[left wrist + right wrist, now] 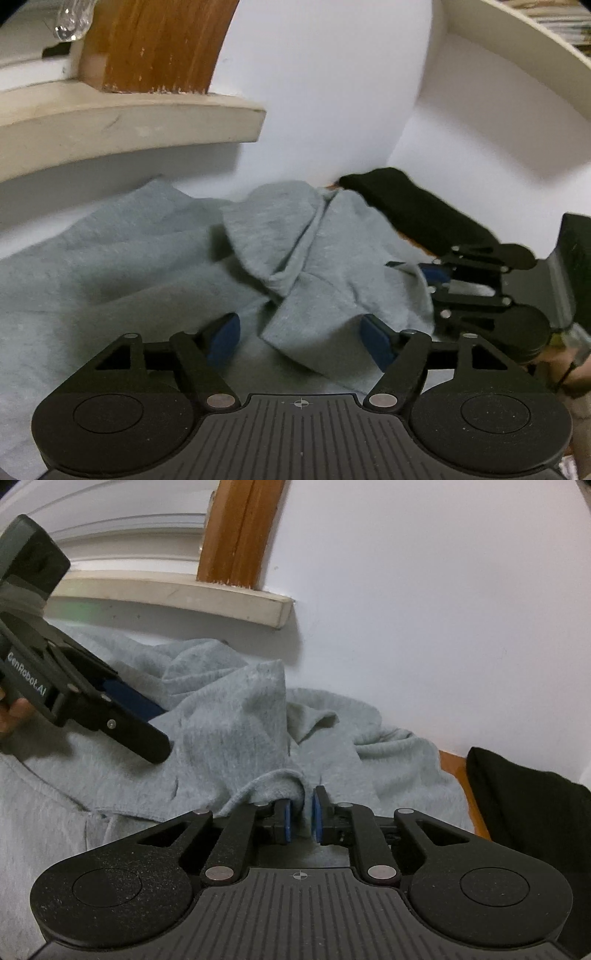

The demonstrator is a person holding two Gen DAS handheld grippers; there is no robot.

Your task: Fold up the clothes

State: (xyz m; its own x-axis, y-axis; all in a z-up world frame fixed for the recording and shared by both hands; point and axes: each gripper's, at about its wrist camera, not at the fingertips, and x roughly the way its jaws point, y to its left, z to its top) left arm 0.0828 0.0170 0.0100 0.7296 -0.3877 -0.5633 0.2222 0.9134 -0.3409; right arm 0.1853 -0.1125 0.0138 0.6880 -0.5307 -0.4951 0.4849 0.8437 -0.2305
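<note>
Grey garment is spread rumpled on the white surface below the window sill; its fold is pinched by the right gripper, while the left gripper is held spread wide above it.

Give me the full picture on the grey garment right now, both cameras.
The grey garment is soft, fleecy-looking knit, light heather grey, lying crumpled and not yet folded on a white surface below a cream sill. A hemmed flap is bunched up at its middle. The right claw is shut on a fold of it; the left claw is open, pads either side of a hanging corner. A black cloth lies at its far edge.
</note>
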